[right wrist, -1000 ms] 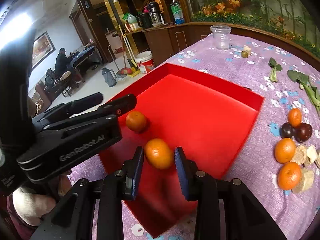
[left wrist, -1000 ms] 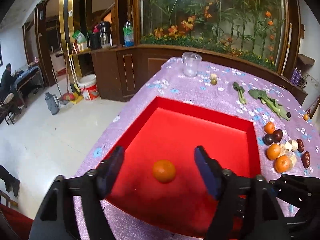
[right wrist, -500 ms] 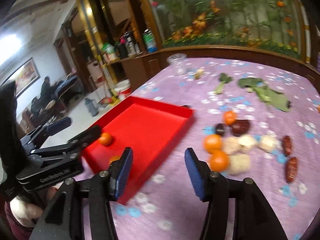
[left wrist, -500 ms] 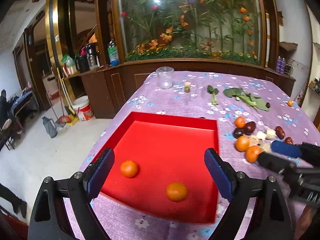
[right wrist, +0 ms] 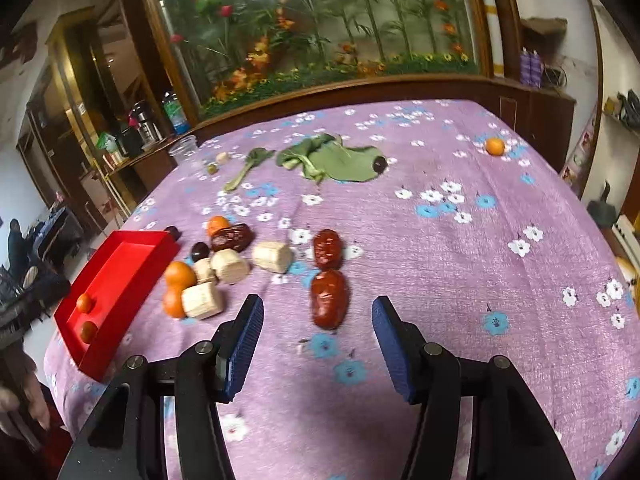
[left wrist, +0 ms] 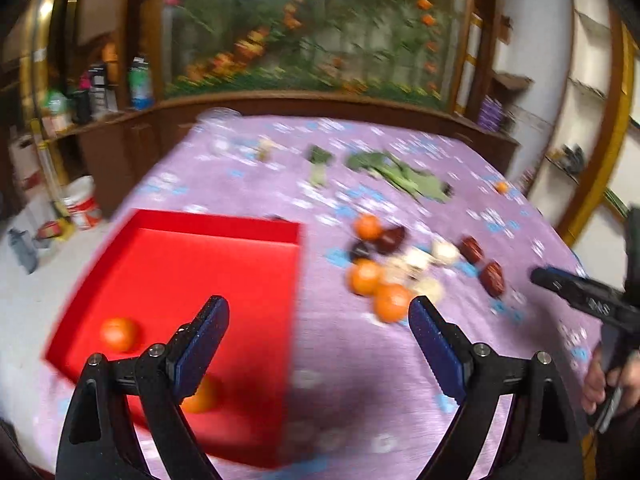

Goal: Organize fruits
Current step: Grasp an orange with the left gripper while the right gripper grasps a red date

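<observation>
The wrinkled dark-red dried date [right wrist: 329, 299] lies on the purple flowered bench cloth [right wrist: 460, 248] at lower centre of the right wrist view, just ahead of the right gripper [right wrist: 318, 340], whose jaws stand wide and empty. It looks light, leathery and slightly yielding, not slippery; a hold across its narrow middle should suit. The gripper points forward, low over the cloth. The left gripper [left wrist: 318, 334], also wide and empty, hangs over the shallow red rectangular tray [left wrist: 224, 264] holding two small orange mandarins [left wrist: 119, 334].
</observation>
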### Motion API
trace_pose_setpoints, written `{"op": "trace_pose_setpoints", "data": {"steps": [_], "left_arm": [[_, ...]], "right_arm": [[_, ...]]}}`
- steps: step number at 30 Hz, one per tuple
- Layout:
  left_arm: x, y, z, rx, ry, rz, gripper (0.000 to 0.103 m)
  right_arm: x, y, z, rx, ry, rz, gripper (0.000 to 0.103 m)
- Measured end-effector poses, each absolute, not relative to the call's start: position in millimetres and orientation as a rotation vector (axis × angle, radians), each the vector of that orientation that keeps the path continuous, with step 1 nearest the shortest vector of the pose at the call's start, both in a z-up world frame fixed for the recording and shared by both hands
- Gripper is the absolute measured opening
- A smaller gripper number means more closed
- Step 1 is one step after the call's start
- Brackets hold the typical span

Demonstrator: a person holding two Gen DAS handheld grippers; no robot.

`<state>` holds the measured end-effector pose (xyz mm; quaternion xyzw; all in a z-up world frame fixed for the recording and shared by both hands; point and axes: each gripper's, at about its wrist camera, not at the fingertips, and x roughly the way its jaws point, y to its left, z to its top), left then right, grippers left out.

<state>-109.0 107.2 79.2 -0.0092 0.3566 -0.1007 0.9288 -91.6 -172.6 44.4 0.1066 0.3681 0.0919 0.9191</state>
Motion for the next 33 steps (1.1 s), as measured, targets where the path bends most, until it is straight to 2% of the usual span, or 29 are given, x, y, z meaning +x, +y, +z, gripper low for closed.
{"op": "trace_pose_setpoints", "data": {"steps": [1,4,5,13,15,16,17,19,21,24,28,29,31,32,33], "left_arm": [[-107.0,99.7,74.5,-0.009,0.739,-0.221,0.088],[-90.2,74.7,59.3,0.028,0.783,-0.266,0.06],[-81.3,69.2,53.3,0.028,0.805,-0.275,0.057],[-48.7,62.9,30.9,0.002,0.866,-0.275,0.057],[-48.1,61.2,29.7,0.002,0.861,-0.286,0.057],[-48.7,61.1,29.9,0.003,0.859,-0.289,0.052],[-49.7,60.9,30.3,-0.005,0.858,-0.307,0.039],[-52.7,60.3,31.0,-0.025,0.861,-0.344,0.029],[-55.9,59.8,31.5,-0.018,0.859,-0.346,0.029],[-54.9,57.9,29.5,-0.025,0.867,-0.367,0.031],[-50.1,48.4,22.0,0.016,0.878,-0.356,0.053],[-48.4,47.7,19.2,0.011,0.888,-0.364,0.054],[-45.7,45.2,15.0,-0.012,0.898,-0.389,0.053],[-45.4,44.2,14.7,-0.013,0.897,-0.398,0.039],[-46.2,42.8,15.5,-0.026,0.892,-0.429,0.032]], "right_arm": [[-85.2,-171.5,40.9,0.218,0.771,0.193,0.061],[-72.9,-167.0,25.4,0.199,0.807,0.208,0.061],[-67.5,-163.7,22.3,0.189,0.816,0.212,0.061],[-40.8,-152.5,2.9,0.168,0.862,0.214,0.06],[-36.4,-149.7,0.4,0.161,0.876,0.215,0.056],[-35.0,-149.4,-1.1,0.156,0.882,0.212,0.055],[-33.1,-148.9,-3.1,0.15,0.891,0.207,0.051],[-32.5,-148.7,-3.9,0.142,0.892,0.198,0.044],[-32.7,-148.6,-4.1,0.137,0.895,0.195,0.037],[-32.5,-147.5,-4.1,0.134,0.894,0.19,0.037],[-30.4,-146.8,-4.4,0.135,0.893,0.188,0.037],[-29.9,-146.5,-4.6,0.134,0.892,0.188,0.037],[-29.3,-145.5,-4.7,0.131,0.89,0.186,0.038],[-29.1,-144.6,-4.5,0.125,0.89,0.185,0.038],[-29.0,-144.1,-4.3,0.12,0.89,0.182,0.037]]}}
